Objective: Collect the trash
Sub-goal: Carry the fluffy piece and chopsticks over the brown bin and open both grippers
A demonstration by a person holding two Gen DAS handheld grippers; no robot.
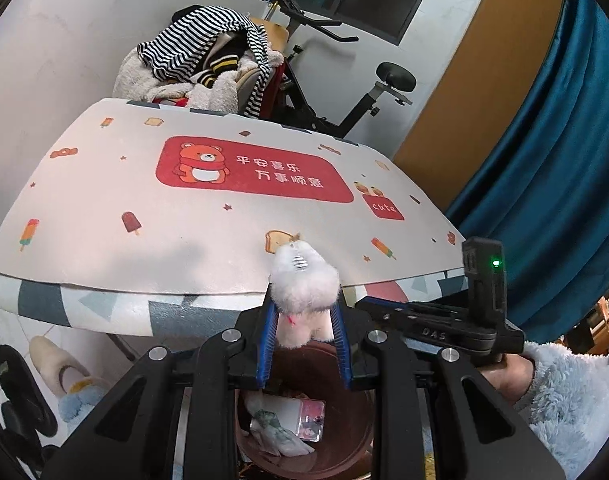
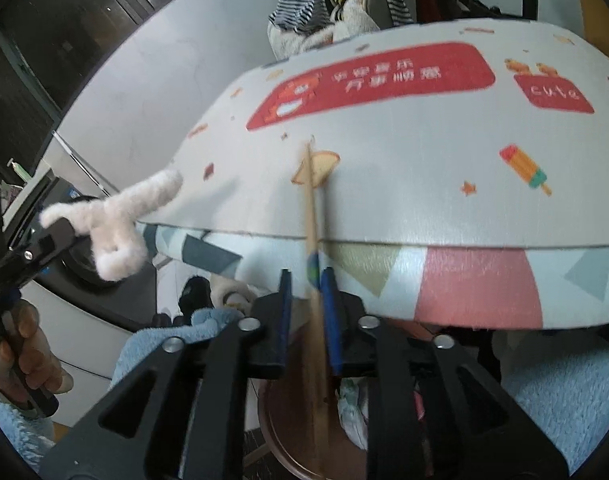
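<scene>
My left gripper (image 1: 304, 312) is shut on a white fluffy toy (image 1: 304, 292) with a small metal spring on it, held above a brown trash bin (image 1: 336, 452) that holds crumpled paper and a plastic packet. The toy also shows in the right wrist view (image 2: 116, 216) at the left. My right gripper (image 2: 306, 280) holds a thin wooden stick (image 2: 311, 216), blurred, against its right pad; the jaws stand slightly apart. The stick hangs over the same bin (image 2: 288, 440) under the table edge.
A table (image 1: 104, 248) with a white mat printed with a red bear banner lies ahead. Behind it are a chair piled with striped clothes (image 1: 208, 52) and an exercise bike (image 1: 344, 80). Slippers (image 1: 60, 364) lie on the floor at left. A blue curtain (image 1: 552, 160) hangs at right.
</scene>
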